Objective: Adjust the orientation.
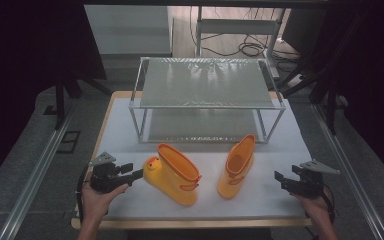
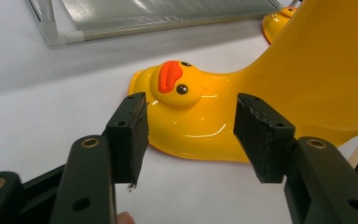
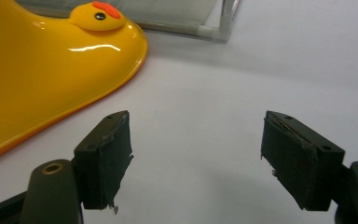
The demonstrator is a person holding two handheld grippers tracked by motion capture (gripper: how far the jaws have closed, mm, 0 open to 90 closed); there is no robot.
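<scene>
Two hand-held grippers, jaws apart, flanking a pair of yellow duck-faced rain boots on a white table.

The left gripper [image 1: 132, 171], at lower left of the high view, stands with jaws spread and nothing clamped; in the left gripper view its pads [image 2: 129, 135] frame the duck-head toe of the left boot [image 1: 172, 174], which lies just beyond them at centre frame, orange beak up. The right gripper [image 1: 280, 179], at lower right of the high view, is likewise open and empty, apart from the right boot [image 1: 237, 166]. That boot stands right of centre, its opening facing the camera. A two-tier metal rack [image 1: 207, 102] occupies the upper middle, on the table [image 1: 120, 145].
</scene>
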